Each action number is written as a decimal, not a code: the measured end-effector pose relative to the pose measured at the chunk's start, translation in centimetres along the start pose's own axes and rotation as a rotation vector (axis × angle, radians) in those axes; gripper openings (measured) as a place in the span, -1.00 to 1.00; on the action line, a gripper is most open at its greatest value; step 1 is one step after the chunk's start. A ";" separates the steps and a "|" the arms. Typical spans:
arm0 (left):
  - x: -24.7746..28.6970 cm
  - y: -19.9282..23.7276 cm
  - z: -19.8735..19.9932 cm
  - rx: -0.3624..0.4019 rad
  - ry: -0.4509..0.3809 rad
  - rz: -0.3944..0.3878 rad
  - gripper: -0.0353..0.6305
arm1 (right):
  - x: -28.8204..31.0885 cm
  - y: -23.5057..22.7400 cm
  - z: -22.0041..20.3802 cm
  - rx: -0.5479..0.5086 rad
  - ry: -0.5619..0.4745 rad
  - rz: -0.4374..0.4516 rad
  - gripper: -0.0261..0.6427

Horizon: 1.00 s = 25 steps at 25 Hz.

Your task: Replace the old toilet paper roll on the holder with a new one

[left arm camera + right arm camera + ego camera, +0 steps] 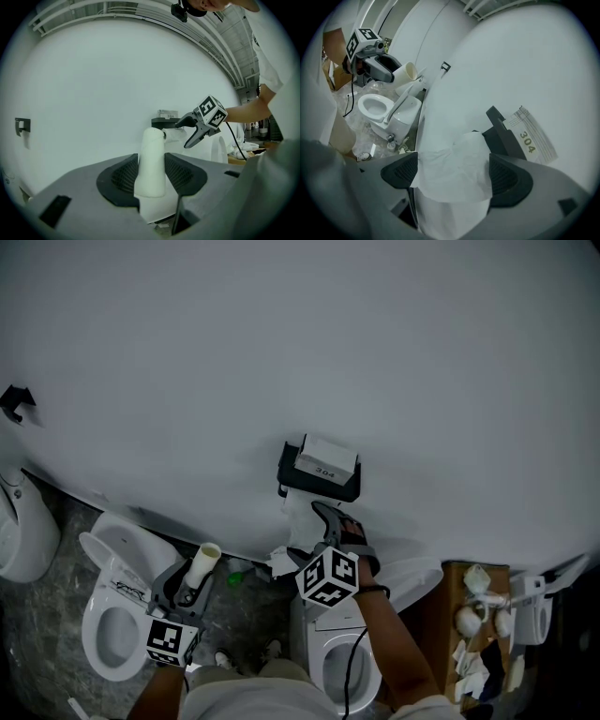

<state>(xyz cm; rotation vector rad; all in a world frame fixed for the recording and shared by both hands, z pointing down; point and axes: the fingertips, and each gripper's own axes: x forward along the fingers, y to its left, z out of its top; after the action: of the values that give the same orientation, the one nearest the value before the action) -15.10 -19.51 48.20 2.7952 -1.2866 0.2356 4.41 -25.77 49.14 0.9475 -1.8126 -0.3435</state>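
Two rolls are out at once. The new toilet paper roll [454, 161], white with a loose sheet draped over it, is clamped in the right gripper [453, 180], whose ribbed pads press on it from both sides. We hold it up by the pale wall [309, 343], just below and in front of the black holder [319, 476]. We cannot tell whether the roll touches the holder. A white label [532, 138] reading 304 sits at the holder's top.

The old roll is down to a bare cardboard tube [202, 565]. We hold it in the left gripper [150, 177], low on our left and well apart from the holder. Its jaws are closed on the tube's lower part, so the tube sticks out past them with its open end free.

Beneath the left gripper stands a white toilet [112, 620] with its seat raised. A second toilet [342, 664] stands under our right forearm [389, 634]. Scraps of white paper [281, 563] lie between the two. Off to the right a cardboard box [450, 615] holds wads of white paper. High on the wall at far left a small black bracket [14, 401] sticks out.
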 end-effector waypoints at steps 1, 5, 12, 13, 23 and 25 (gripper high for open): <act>0.0 -0.1 0.0 0.000 -0.001 -0.003 -0.36 | -0.3 0.0 0.2 0.005 -0.009 -0.002 0.39; 0.2 -0.6 0.5 -0.001 -0.007 -0.014 -0.36 | -1.9 -0.4 1.0 0.058 -0.061 -0.028 0.39; 0.5 -1.2 0.8 0.003 -0.015 -0.024 -0.36 | -4.6 -0.8 0.5 0.148 -0.102 -0.094 0.38; 0.6 -1.3 0.9 0.004 -0.016 -0.026 -0.36 | -4.7 -0.6 0.3 0.148 -0.099 -0.097 0.38; 1.3 -2.4 1.7 0.023 -0.025 -0.040 -0.36 | -6.1 0.5 -3.1 0.298 -0.117 -0.110 0.37; 1.3 -2.5 1.8 0.027 -0.028 -0.040 -0.36 | -6.5 1.0 -4.0 0.354 -0.120 -0.105 0.37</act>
<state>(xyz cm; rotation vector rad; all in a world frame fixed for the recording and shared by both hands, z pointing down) -12.18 -19.09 46.65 2.8534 -1.2413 0.2149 8.62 -19.58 47.22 1.2944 -1.9764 -0.1471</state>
